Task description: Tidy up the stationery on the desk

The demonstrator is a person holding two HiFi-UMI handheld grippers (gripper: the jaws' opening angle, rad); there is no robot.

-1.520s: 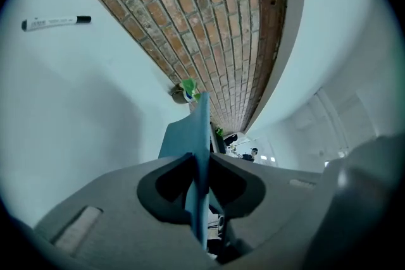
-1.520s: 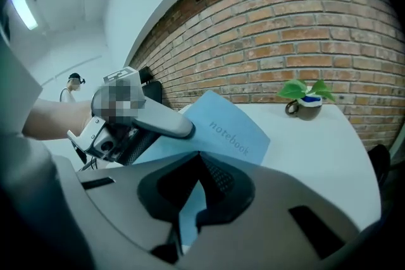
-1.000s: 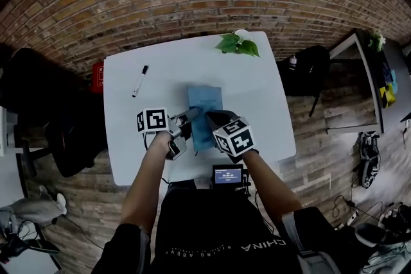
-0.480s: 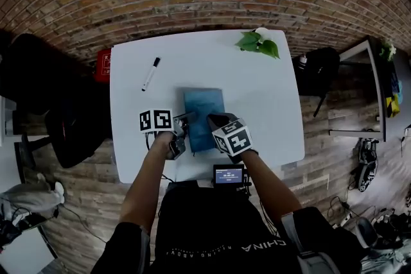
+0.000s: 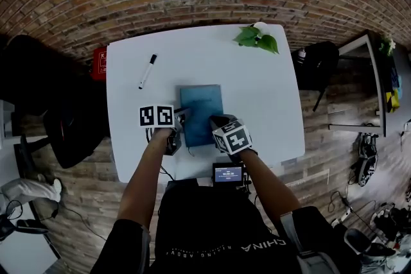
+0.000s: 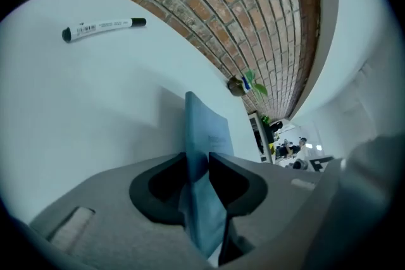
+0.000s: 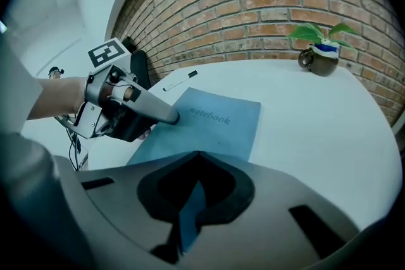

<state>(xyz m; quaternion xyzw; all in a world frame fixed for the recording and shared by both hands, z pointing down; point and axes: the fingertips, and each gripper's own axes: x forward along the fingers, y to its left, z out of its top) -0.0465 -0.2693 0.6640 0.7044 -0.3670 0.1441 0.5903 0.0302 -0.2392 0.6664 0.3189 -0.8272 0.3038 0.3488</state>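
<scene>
A blue notebook point(image 5: 201, 109) lies flat on the white desk point(image 5: 257, 106), its cover word showing in the right gripper view point(image 7: 212, 117). My left gripper point(image 5: 182, 117) is at its near left edge. That edge point(image 6: 201, 136) stands between the jaws, which have just been opening and are slightly open point(image 6: 197, 160). My right gripper point(image 5: 214, 120) is at the near right corner, shut point(image 7: 198, 158) on a thin blue strip of the notebook point(image 7: 190, 212). In the right gripper view, one of the left gripper's fingers point(image 7: 166, 114) rests on the cover.
A black-capped white marker point(image 5: 147, 71) lies at the desk's far left. A small potted plant point(image 5: 257, 38) stands at the far right edge by the brick wall. A small screen point(image 5: 227, 174) sits at the near edge. Dark chairs point(image 5: 70, 131) stand left of the desk.
Both grippers have come down with the notebook, which was tilted up off the desk and now lies flat. The left gripper's jaws have loosened around its edge.
</scene>
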